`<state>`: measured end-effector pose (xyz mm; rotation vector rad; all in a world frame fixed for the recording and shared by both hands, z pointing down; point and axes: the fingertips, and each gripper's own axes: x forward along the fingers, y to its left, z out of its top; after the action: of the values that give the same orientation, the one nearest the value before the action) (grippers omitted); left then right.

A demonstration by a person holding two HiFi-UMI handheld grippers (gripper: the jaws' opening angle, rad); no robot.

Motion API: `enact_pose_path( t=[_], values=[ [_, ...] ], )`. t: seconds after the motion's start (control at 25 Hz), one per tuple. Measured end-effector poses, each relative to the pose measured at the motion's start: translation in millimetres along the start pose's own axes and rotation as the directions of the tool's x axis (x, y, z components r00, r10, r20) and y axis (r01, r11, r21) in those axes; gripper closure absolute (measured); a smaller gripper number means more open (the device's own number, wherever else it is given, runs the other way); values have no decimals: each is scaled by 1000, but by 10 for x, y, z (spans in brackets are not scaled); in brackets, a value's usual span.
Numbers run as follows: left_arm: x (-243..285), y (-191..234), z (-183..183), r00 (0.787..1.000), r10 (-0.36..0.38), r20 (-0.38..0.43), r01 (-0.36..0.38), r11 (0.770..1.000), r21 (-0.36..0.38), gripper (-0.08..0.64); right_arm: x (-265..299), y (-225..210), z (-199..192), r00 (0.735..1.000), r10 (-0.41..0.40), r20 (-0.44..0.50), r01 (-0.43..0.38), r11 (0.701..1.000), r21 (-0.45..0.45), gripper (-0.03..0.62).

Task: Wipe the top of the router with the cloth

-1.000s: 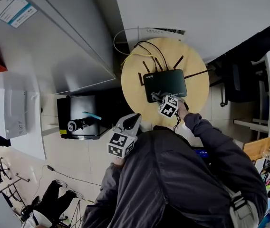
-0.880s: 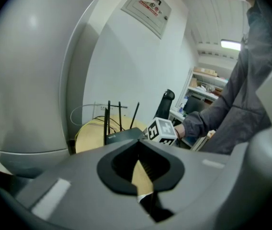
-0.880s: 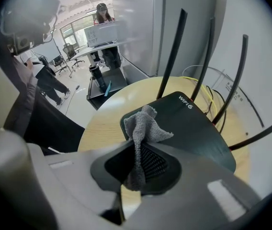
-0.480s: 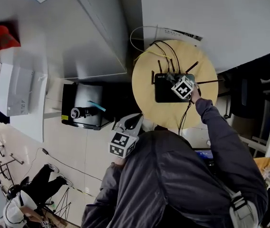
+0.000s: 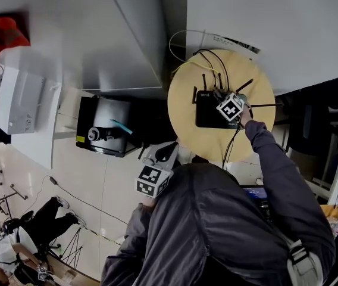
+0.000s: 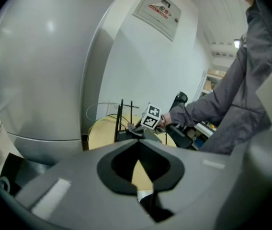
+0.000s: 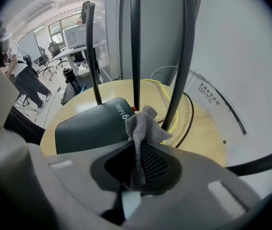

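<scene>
While over router (image 7: 85,123), cloth (image 7: 144,124) between tongs (image 7: 136,150).

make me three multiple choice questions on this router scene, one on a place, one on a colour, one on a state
1. Where does the router sit?
A. on the round wooden table
B. on the floor
C. on a white desk

2. What colour is the cloth?
A. red
B. grey
C. yellow

3. What state is the right gripper in?
A. open and empty
B. shut on an antenna
C. shut on the cloth

Answers:
1 A, the head view shows it lying on that table.
2 B, the right gripper view shows grey fabric.
3 C, the right gripper view shows the jaws pinching the cloth, with its free end bunched above the router.
</scene>
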<state>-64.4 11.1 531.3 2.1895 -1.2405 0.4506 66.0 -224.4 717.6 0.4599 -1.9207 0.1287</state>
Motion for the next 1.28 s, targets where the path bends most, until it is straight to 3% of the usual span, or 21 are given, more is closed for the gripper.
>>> enact_pose_path(
  t=[0.92, 1.28],
  values=[
    [138, -100, 48, 990, -139, -39, 141, 987, 74, 560, -286, 801, -425, 1000, 29, -1, -29, 998, 51, 566],
    [118, -49, 54, 991, -133, -21, 134, 989, 64, 560, -310, 904, -528, 999, 39, -19, -38, 998, 41, 566]
  ],
)
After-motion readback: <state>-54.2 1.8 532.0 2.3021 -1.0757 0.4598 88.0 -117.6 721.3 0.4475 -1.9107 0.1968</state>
